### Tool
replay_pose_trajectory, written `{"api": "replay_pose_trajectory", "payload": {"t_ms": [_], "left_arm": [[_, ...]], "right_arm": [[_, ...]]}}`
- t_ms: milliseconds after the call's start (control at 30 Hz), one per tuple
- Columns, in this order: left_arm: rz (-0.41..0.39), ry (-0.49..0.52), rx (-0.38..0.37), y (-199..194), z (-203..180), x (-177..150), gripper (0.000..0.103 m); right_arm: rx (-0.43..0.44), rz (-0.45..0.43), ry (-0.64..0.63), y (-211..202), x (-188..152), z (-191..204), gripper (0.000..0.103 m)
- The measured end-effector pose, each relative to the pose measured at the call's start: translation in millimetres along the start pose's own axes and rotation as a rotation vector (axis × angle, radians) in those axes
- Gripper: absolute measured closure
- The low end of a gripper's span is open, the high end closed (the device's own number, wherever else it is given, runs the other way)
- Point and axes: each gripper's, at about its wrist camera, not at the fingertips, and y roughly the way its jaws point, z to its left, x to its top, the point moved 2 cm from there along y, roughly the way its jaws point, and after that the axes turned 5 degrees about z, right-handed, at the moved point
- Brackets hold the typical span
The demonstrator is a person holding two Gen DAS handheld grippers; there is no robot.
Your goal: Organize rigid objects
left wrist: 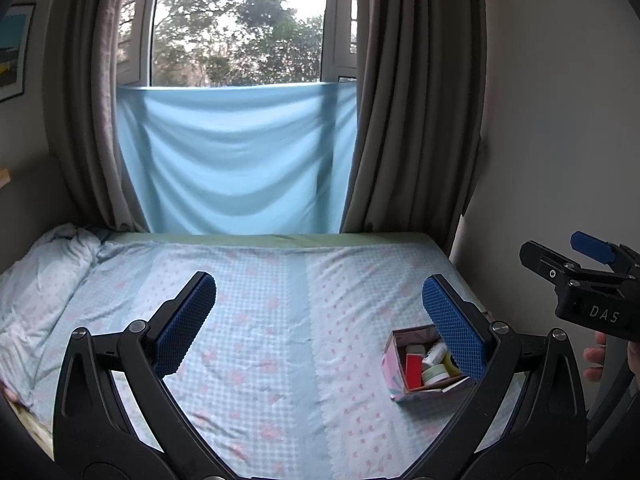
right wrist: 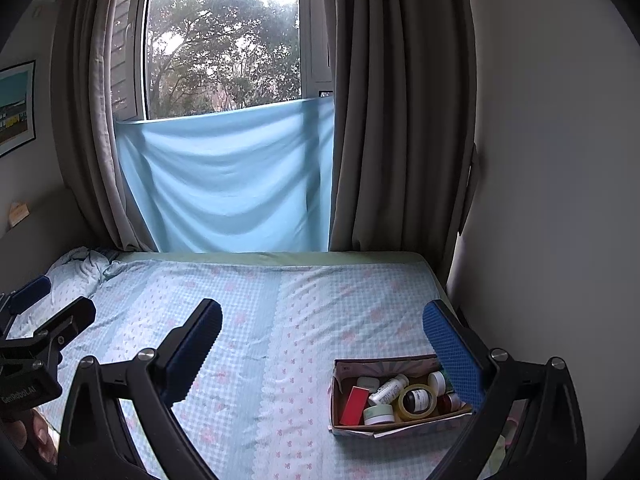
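**Both grippers hang empty over bed as filled box sits near right edge**

Grippers spread wide frame this bedroom scene. Seen from its own wrist camera, the left gripper (left wrist: 319,322) holds its blue-padded fingers far apart above the bed (left wrist: 248,320), gripping nothing. The right gripper (right wrist: 322,346) does likewise, its jaws also splayed and empty over the patterned sheet. Each tool appears at the edge of the other's view, the right one near the wall, the left one above the crumpled bedding at the bed's left side.

A small cardboard box (right wrist: 340,390) with a pastel outside rests on the sheet close to the bed's right edge, toward the near end. It holds a jumble of rigid items: a red carton (right wrist: 354,404) leaning at the left, a white bottle (right wrist: 388,389) lying tilted, a roll of clear tape (right wrist: 418,400) around a dark-labelled jar, and a flat round tin (right wrist: 378,414) with a pale green band. One blue pad of each gripper partly hides the box's right side.

Beyond the bed, a light blue cloth (left wrist: 236,160) covers the lower window (left wrist: 240,20) between grey curtains (left wrist: 416,100).
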Motion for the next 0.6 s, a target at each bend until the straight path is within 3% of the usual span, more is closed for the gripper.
{"api": "replay_pose_trajectory", "payload": {"t_ms": [267,400,600], "left_arm": [[-0.072,0.01,0.048,-8.8,-0.7,3.7,0.0],[-0.068,0.011,0.017,-6.8,-2.3,3.5,0.0],[-0.079,0.015,0.043,-3.7,-1.3,6.6,0.0]], "right_arm": [[-0.008,-0.014,0.006,-2.4,2.9,-2.5,0.003],[-0.013,-0.018,0.007,-2.3,4.3,-2.7,0.003],[-0.013,-0.015,0.005,-1.0,5.1,-2.5,0.003]]}}
